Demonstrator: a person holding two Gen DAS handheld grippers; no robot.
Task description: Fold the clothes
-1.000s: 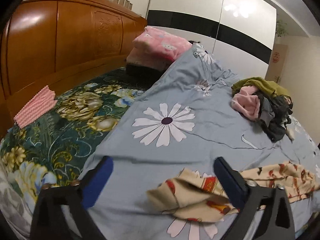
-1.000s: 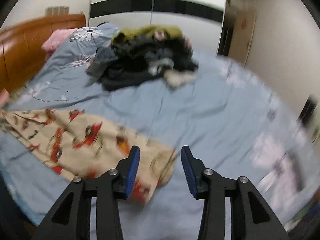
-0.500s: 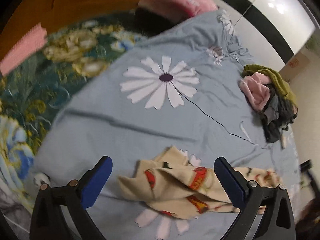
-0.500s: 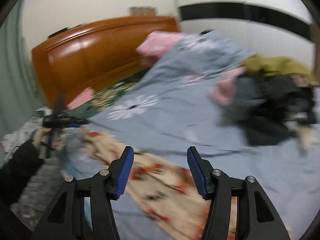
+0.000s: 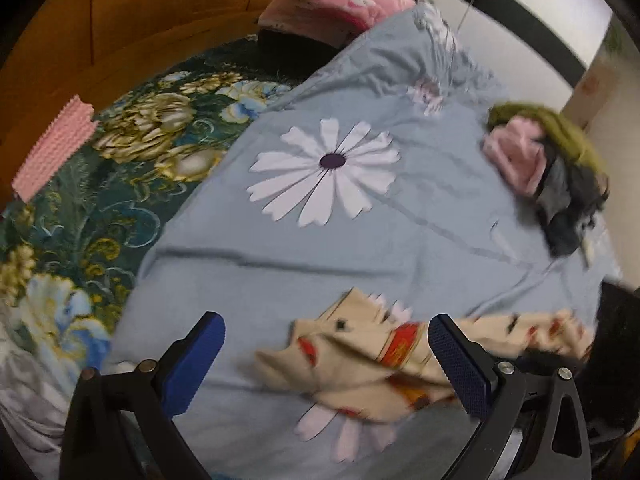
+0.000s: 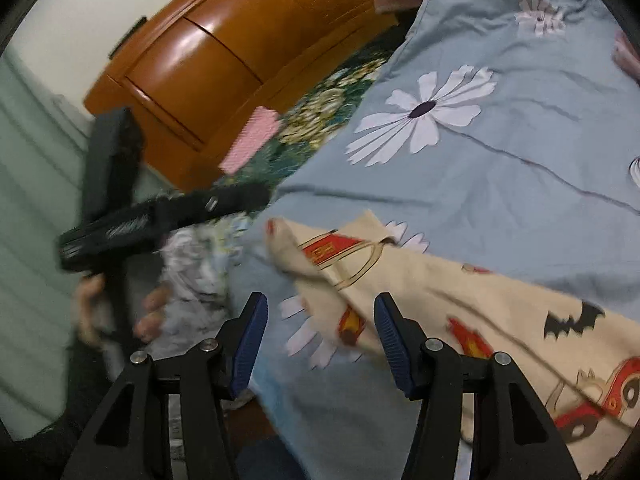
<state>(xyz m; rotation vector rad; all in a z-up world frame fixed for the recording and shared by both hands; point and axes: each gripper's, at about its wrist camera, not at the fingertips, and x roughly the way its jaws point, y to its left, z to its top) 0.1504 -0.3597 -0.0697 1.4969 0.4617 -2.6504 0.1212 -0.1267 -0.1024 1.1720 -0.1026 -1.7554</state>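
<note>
A cream garment with red car and bat prints point(image 5: 360, 364) lies stretched on the blue flowered duvet point(image 5: 360, 240), its near end crumpled. My left gripper point(image 5: 326, 360) is open and empty, hovering over that crumpled end. In the right wrist view the same garment point(image 6: 460, 304) runs to the lower right. My right gripper point(image 6: 320, 344) is open and empty, just above the garment's edge. The left gripper's body point(image 6: 160, 216) and the hand holding it show at the left of that view.
A pile of mixed clothes point(image 5: 552, 176) sits at the far right of the bed. Pink pillows point(image 5: 340, 4) lie by the wooden headboard point(image 6: 224, 52). A pink cloth point(image 5: 52, 148) rests on the dark floral sheet point(image 5: 100, 200). The bed's near edge point(image 6: 280, 392) is under my right gripper.
My right gripper has swung left, from the garment's far end toward its crumpled end, and has opened wider. My left gripper tipped down over that end, then lifted a little. Both stay empty.
</note>
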